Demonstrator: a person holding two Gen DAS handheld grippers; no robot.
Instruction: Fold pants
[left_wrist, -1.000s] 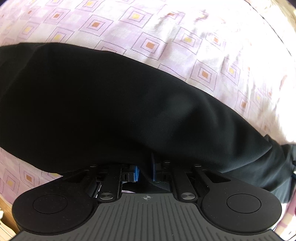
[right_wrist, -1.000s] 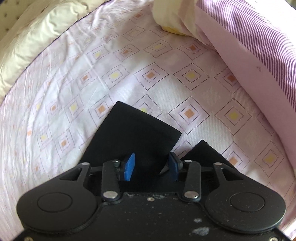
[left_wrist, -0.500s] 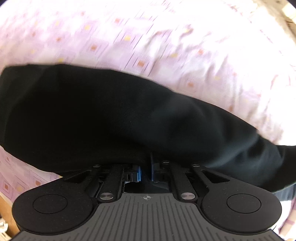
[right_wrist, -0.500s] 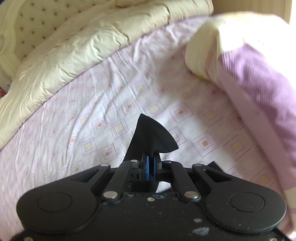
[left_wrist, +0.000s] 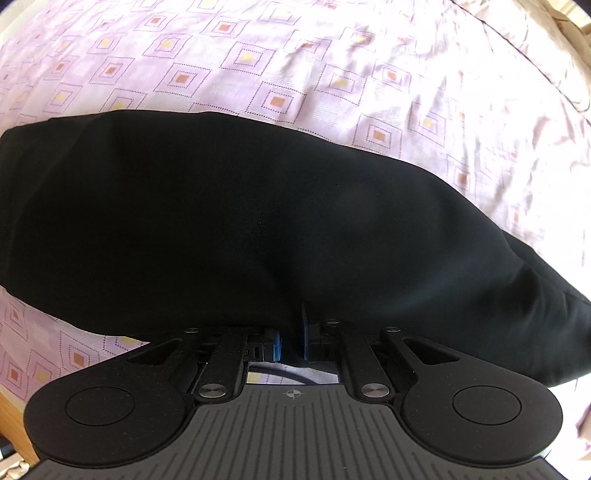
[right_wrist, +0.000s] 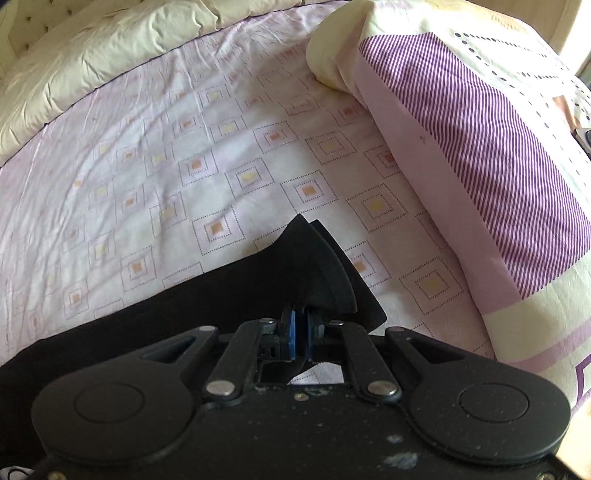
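Observation:
The black pants (left_wrist: 240, 229) lie across a pink bed sheet with square prints. In the left wrist view they fill the middle, and my left gripper (left_wrist: 291, 341) is shut on their near edge, blue pads pinching the cloth. In the right wrist view my right gripper (right_wrist: 300, 334) is shut on the leg ends of the pants (right_wrist: 317, 266), which stand up in a folded flap above the jaws while the rest of the leg trails to the lower left.
A purple-striped pillow (right_wrist: 480, 140) lies at the right of the bed sheet (right_wrist: 166, 155). A cream quilted duvet (right_wrist: 92, 62) lines the far edge. A wooden bed edge (left_wrist: 14, 413) shows at the lower left of the left wrist view.
My right gripper closed on the pant leg ends and lifted them. The left gripper stayed shut on the pants and shifted slightly.

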